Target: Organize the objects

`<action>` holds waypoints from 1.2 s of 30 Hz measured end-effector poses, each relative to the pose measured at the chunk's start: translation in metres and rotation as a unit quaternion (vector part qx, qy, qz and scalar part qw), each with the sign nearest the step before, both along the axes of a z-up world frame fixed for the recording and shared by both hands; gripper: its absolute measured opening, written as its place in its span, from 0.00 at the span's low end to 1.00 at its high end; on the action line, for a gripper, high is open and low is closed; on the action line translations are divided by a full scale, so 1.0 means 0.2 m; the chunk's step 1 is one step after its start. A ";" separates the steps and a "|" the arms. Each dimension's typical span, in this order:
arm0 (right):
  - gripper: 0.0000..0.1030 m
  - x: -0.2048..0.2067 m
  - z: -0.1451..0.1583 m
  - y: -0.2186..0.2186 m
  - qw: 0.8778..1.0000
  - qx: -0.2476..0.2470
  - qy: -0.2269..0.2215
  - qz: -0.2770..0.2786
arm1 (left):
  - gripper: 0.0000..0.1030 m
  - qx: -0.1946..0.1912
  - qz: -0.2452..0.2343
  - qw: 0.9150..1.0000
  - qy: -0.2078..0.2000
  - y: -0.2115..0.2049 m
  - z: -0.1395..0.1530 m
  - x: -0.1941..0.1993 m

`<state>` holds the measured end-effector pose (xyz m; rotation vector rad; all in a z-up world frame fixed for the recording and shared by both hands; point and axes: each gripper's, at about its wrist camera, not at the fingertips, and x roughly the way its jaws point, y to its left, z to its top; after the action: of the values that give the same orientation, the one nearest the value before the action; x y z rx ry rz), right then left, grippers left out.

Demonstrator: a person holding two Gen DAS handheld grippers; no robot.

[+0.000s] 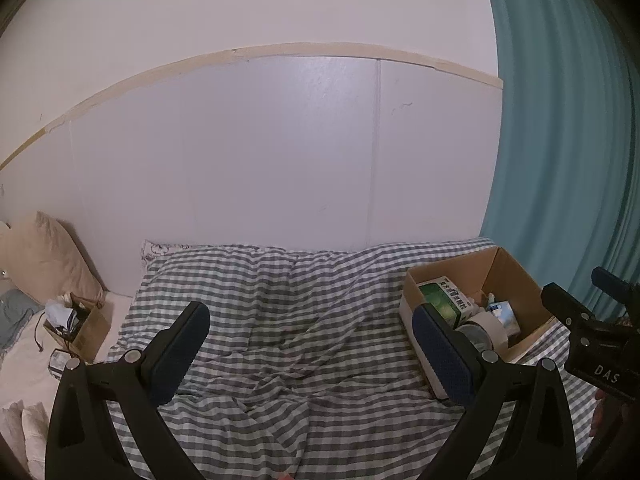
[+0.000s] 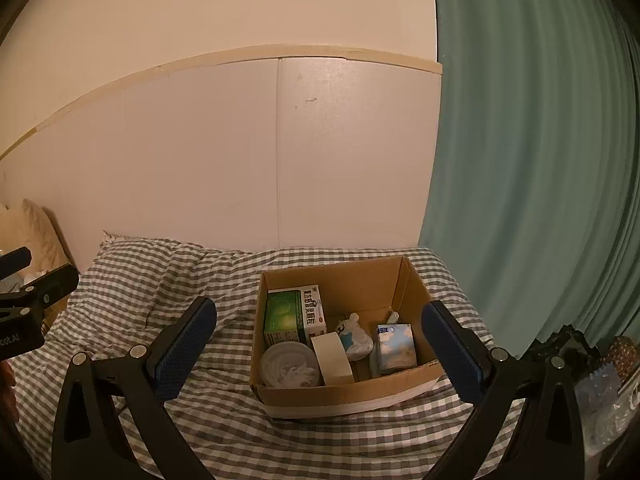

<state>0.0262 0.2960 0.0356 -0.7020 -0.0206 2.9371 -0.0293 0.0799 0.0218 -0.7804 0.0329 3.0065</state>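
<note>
Everything sits packed in the cardboard box (image 2: 404,280) near the bed's (image 2: 224,432) right edge; left hand-held gripper (image 1: 310,350) and right hand-held gripper (image 2: 320,348) both gape empty, so it looks finished.

Bedroom: checked duvet (image 1: 280,320), pillow (image 1: 48,256)

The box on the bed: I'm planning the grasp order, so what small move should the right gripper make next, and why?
Probably ease the right gripper forward and down toward the tape roll. It is open and empty, the box lies between its fingers in its view, and the roll stands upright near the front wall, seemingly easiest to reach.
</note>
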 end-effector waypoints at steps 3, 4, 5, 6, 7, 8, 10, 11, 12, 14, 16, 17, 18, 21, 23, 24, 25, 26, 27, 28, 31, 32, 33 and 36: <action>1.00 0.00 0.00 0.01 1.000 -0.006 -0.002 0.000 | 1.00 -0.001 0.002 1.000 0.000 0.00 -0.01 0.00; 1.00 0.00 0.00 0.01 1.000 -0.006 -0.001 0.001 | 1.00 0.000 0.002 1.000 -0.002 0.00 -0.01 -0.01; 1.00 0.00 0.00 0.01 1.000 -0.006 -0.001 0.001 | 1.00 0.002 0.001 1.000 -0.003 0.00 -0.01 -0.01; 1.00 0.00 0.00 0.01 1.000 -0.006 -0.002 0.002 | 1.00 0.003 0.001 1.000 -0.006 0.00 -0.01 -0.01; 1.00 0.00 0.00 0.01 1.000 -0.006 -0.002 0.002 | 1.00 0.005 0.001 1.000 -0.008 0.00 -0.02 -0.01; 1.00 0.00 0.00 0.02 1.000 -0.007 -0.002 0.001 | 1.00 0.005 0.001 1.000 -0.008 0.01 -0.02 -0.01; 1.00 0.00 0.00 0.02 1.000 -0.008 -0.004 0.003 | 1.00 0.004 0.001 1.000 -0.009 0.01 -0.02 -0.01; 1.00 0.00 0.00 0.02 1.000 -0.008 -0.004 0.003 | 1.00 0.003 0.000 1.000 -0.009 0.01 -0.02 -0.01; 1.00 0.00 0.00 0.02 1.000 -0.008 -0.004 0.002 | 1.00 0.002 0.000 1.000 -0.009 0.02 -0.02 -0.01; 1.00 0.00 0.00 0.02 1.000 -0.007 -0.004 0.003 | 1.00 0.001 -0.002 1.000 -0.011 0.02 -0.03 -0.01; 1.00 0.00 0.00 0.02 1.000 -0.007 -0.004 0.002 | 1.00 0.000 -0.001 1.000 -0.013 0.02 -0.03 -0.01; 1.00 0.00 0.00 0.02 1.000 -0.007 -0.004 0.002 | 1.00 0.000 0.000 1.000 -0.014 0.02 -0.03 -0.01; 1.00 0.00 0.00 0.02 1.000 -0.008 -0.004 0.001 | 1.00 0.001 0.001 1.000 -0.014 0.02 -0.03 -0.01; 1.00 -0.01 0.00 0.02 1.000 -0.007 -0.005 0.001 | 1.00 0.006 0.005 1.000 -0.016 0.01 -0.03 -0.02; 1.00 -0.01 0.00 0.02 1.000 -0.007 -0.006 0.001 | 1.00 0.007 0.006 1.000 -0.017 0.01 -0.04 -0.02; 1.00 -0.01 -0.01 0.02 1.000 -0.007 -0.007 0.001 | 1.00 0.007 0.006 1.000 -0.016 0.01 -0.04 -0.02; 1.00 -0.01 -0.01 0.02 1.000 -0.006 -0.008 0.000 | 1.00 0.007 0.006 1.000 -0.016 0.01 -0.04 -0.02; 1.00 -0.01 -0.01 0.02 1.000 -0.006 -0.008 0.001 | 1.00 0.007 0.006 1.000 -0.016 0.01 -0.04 -0.02; 1.00 -0.01 -0.01 0.01 1.000 -0.005 -0.009 0.001 | 1.00 0.007 0.006 1.000 -0.016 0.01 -0.04 -0.02; 1.00 -0.02 -0.01 0.01 1.000 -0.004 -0.010 0.000 | 1.00 0.007 0.006 1.000 -0.016 0.01 -0.04 -0.02; 1.00 -0.02 -0.01 0.00 1.000 -0.003 -0.011 0.001 | 1.00 0.006 0.006 1.000 -0.015 0.01 -0.04 -0.01; 1.00 -0.02 -0.02 0.00 1.000 -0.003 -0.011 0.000 | 1.00 0.005 0.006 1.000 -0.015 0.01 -0.04 -0.01; 1.00 -0.02 -0.02 0.00 1.000 -0.002 -0.012 0.000 | 1.00 0.005 0.005 1.000 -0.015 0.01 -0.04 -0.01; 1.00 -0.02 -0.02 0.00 1.000 -0.002 -0.014 0.000 | 1.00 0.006 0.005 1.000 -0.014 0.01 -0.04 -0.01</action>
<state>0.0215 0.2955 0.0314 -0.7430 -0.0175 2.9271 -0.0314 0.0817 0.0144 -0.8247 0.0110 3.0013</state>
